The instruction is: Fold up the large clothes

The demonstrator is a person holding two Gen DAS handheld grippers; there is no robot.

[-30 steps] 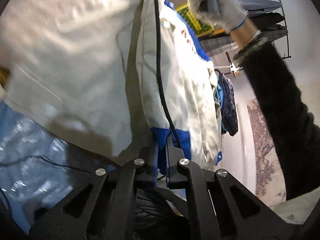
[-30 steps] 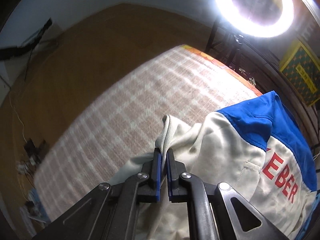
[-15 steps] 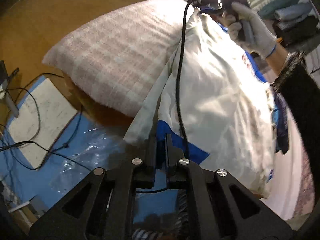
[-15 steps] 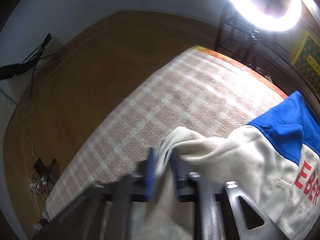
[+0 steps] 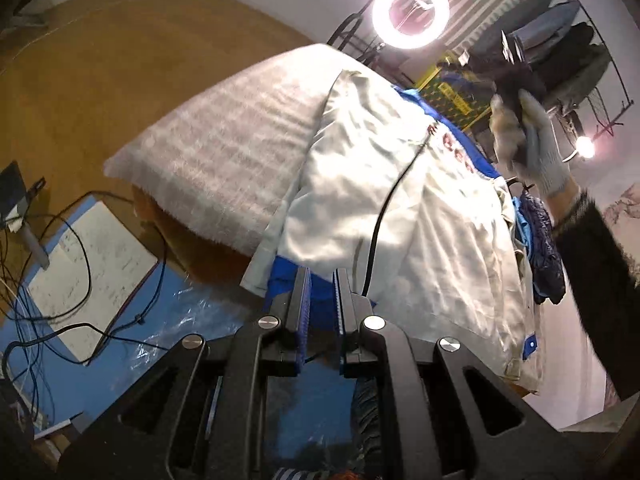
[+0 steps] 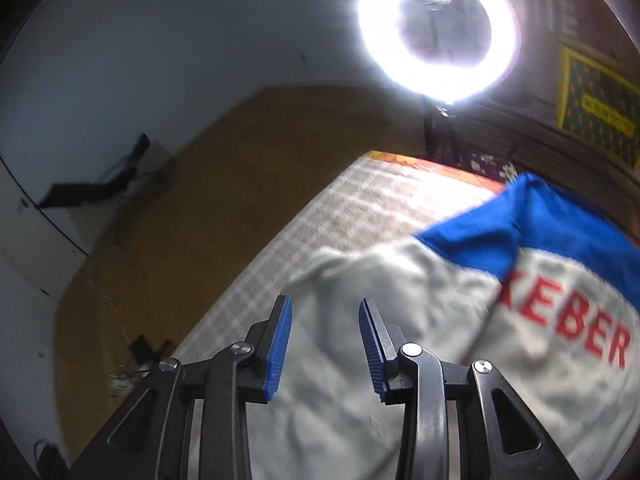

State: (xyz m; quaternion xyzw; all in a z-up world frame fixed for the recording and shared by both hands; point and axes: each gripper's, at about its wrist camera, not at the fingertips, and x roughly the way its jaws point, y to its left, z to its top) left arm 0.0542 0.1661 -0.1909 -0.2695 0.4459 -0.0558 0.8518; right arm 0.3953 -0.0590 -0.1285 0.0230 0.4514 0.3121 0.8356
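A cream work jacket (image 5: 404, 216) with blue trim and red lettering lies spread over a surface covered by a pale checked blanket (image 5: 224, 152); whether that surface is a bed or a bench cannot be told. One side of the jacket hangs over the near edge. In the right wrist view the same jacket (image 6: 400, 360) shows a blue shoulder panel and red letters reading "EBER", and it is blurred.

The left hand-held gripper (image 5: 320, 288) has just been opening a little. A narrow gap now stands between its blue pads, and the jacket's blue hem edge sits at their tips; whether the pads still press on it cannot be told. A black cable (image 5: 384, 208) runs from this gripper up across the cream cloth.

The right hand-held gripper (image 6: 325, 320) is released. Its jaws have just opened and stand apart above the cream cloth, with nothing between them.

At the right of the left wrist view a gloved hand (image 5: 532, 144) with a dark fuzzy sleeve is raised beside the jacket. Dark blue clothes (image 5: 544, 248) hang at the far side of the jacket. A ring light (image 5: 412, 12) glows behind the blanket, and more garments hang on a rack (image 5: 568, 48). Below lies blue plastic sheeting (image 5: 168, 320) with loose wires and a white notebook (image 5: 84, 276).
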